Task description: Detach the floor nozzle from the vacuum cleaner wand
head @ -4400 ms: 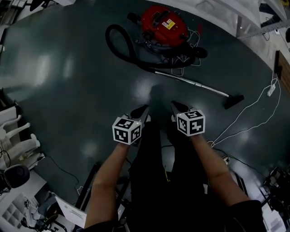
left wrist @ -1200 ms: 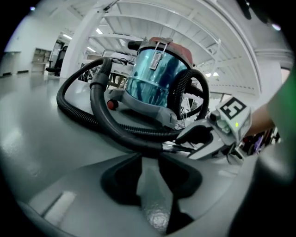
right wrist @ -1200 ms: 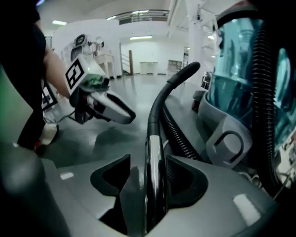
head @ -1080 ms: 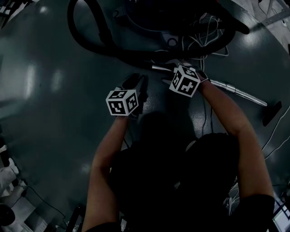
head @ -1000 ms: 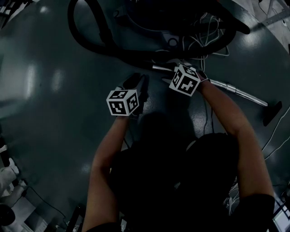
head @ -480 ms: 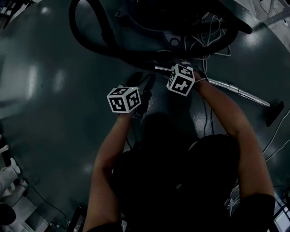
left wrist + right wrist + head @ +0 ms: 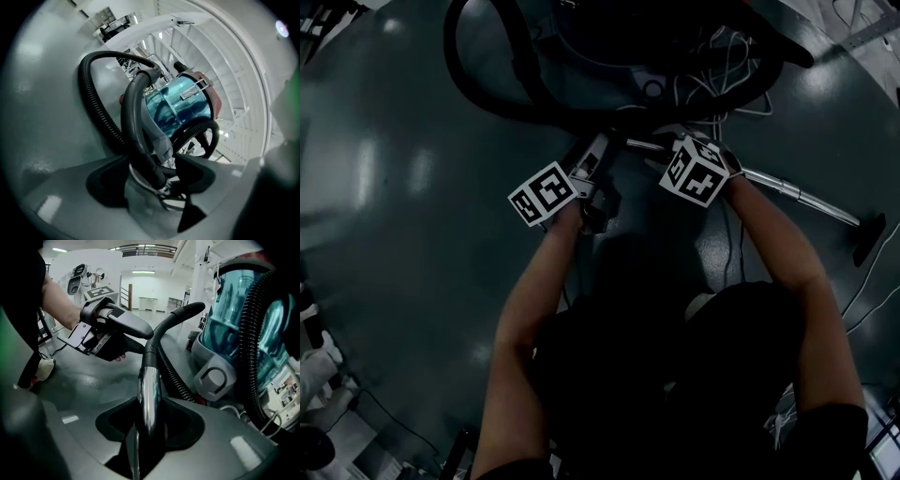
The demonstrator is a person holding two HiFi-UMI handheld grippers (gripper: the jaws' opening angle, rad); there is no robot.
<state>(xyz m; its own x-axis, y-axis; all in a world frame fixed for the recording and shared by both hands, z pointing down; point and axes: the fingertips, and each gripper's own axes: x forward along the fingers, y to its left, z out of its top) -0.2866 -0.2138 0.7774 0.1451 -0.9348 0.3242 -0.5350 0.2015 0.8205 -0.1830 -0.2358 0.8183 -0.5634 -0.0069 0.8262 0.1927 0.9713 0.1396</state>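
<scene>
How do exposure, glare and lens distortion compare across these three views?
Head view: underexposed, the hose barely separates from the floor, which shows soft glare patches. Left gripper view: heavy fisheye bending the bright background, dust canister sharp. Right gripper view: the wand mirrors highlights; edges smeared.

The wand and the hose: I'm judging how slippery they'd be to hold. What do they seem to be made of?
The wand looks like polished metal with a chrome-like finish: it mirrors the room in bright streaks. The hose is black, ribbed and matte. It is probably flexible plastic or rubber, since it bends in loops.
</scene>
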